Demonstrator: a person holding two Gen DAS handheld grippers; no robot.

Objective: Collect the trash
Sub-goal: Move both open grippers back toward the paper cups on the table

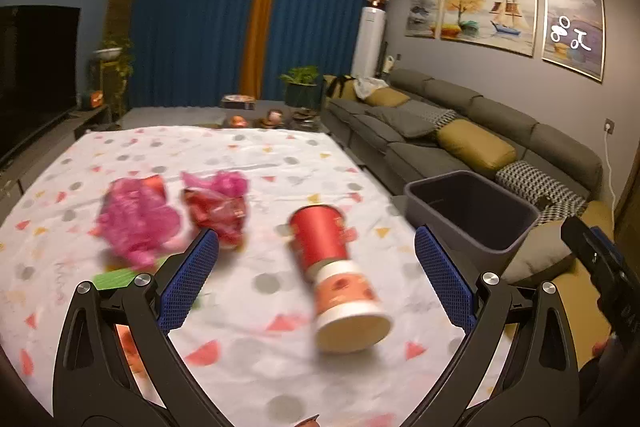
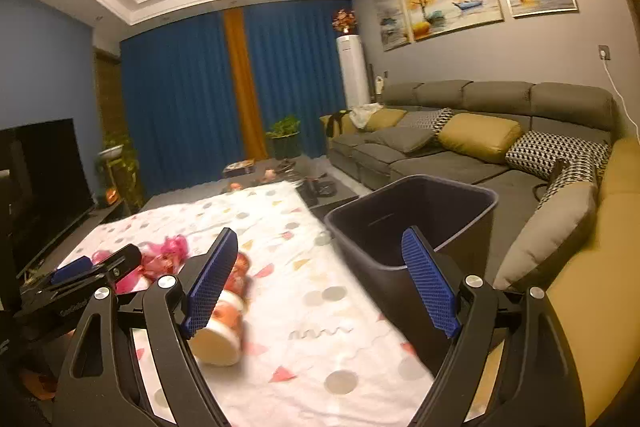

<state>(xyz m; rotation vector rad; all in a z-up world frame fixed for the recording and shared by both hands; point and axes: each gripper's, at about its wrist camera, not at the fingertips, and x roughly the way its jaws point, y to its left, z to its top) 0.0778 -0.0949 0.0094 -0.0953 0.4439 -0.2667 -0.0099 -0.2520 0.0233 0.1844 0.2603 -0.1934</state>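
Observation:
Two nested paper cups (image 1: 336,267), one red and one white and orange, lie on their side on the patterned tablecloth (image 1: 248,155). My left gripper (image 1: 316,233) is open, and the cups lie ahead between its blue pads without touching them. A pink plastic bag (image 1: 138,223) and a red wrapper (image 1: 218,211) lie to the left. A grey bin (image 1: 492,203) stands off the table's right edge. My right gripper (image 2: 320,233) is open and holds nothing. It points at the bin (image 2: 452,183), with the cups (image 2: 224,323) beside its left finger.
A green scrap (image 1: 114,279) lies near the left finger. A long grey sofa (image 2: 460,163) with cushions runs behind and right of the bin. A television (image 1: 36,67) stands at the left. A low table (image 1: 272,119) with small items sits beyond the cloth.

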